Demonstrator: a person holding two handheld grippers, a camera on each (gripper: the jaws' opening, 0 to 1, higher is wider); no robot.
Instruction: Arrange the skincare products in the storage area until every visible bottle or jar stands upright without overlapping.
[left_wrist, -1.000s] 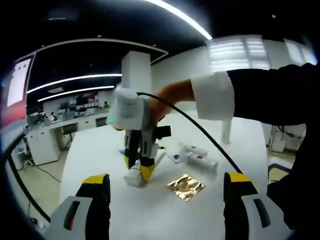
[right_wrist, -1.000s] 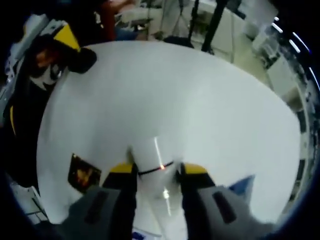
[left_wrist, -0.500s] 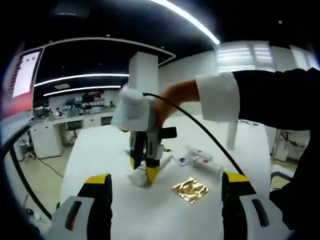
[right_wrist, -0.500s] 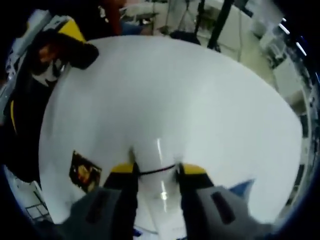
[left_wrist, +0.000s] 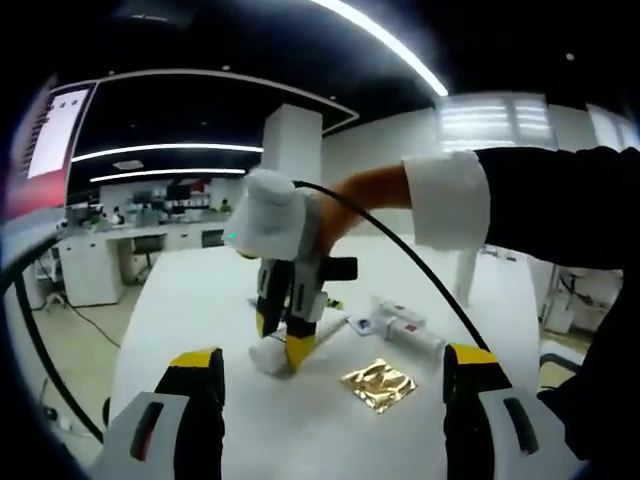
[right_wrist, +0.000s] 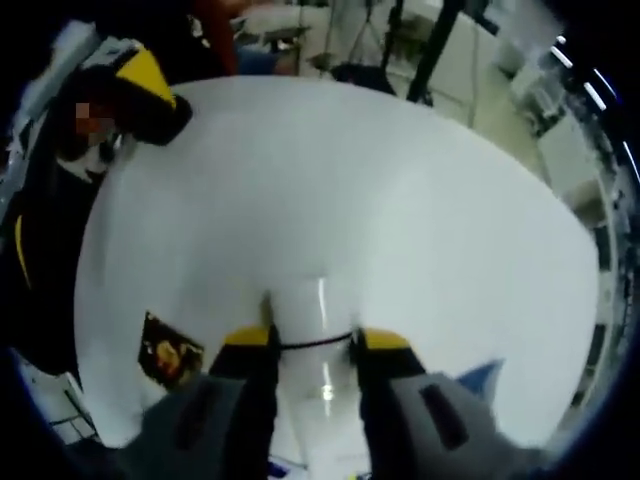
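Observation:
My right gripper (right_wrist: 315, 340) is shut on a white bottle (right_wrist: 303, 308), which has a thin dark band across it at the jaw tips. In the left gripper view, a hand holds the right gripper (left_wrist: 282, 338) pointing steeply down at the white table (left_wrist: 200, 300). The white bottle (left_wrist: 268, 356) sits between its yellow tips, with its low end at the tabletop. My left gripper (left_wrist: 332, 358) hovers nearer the table's edge, open wide, with nothing between its jaws.
A gold foil sachet (left_wrist: 378, 383) lies flat just right of the held bottle, also seen as the sachet (right_wrist: 168, 350). Behind it lie white boxes and tubes (left_wrist: 402, 322) and a small blue-printed packet (left_wrist: 355, 321). A dark sleeve with a white cuff (left_wrist: 450, 200) crosses the right side.
Both views have shifted a little with the hands. The right gripper stays shut on the white bottle at the same spot on the table, and the left gripper stays open.

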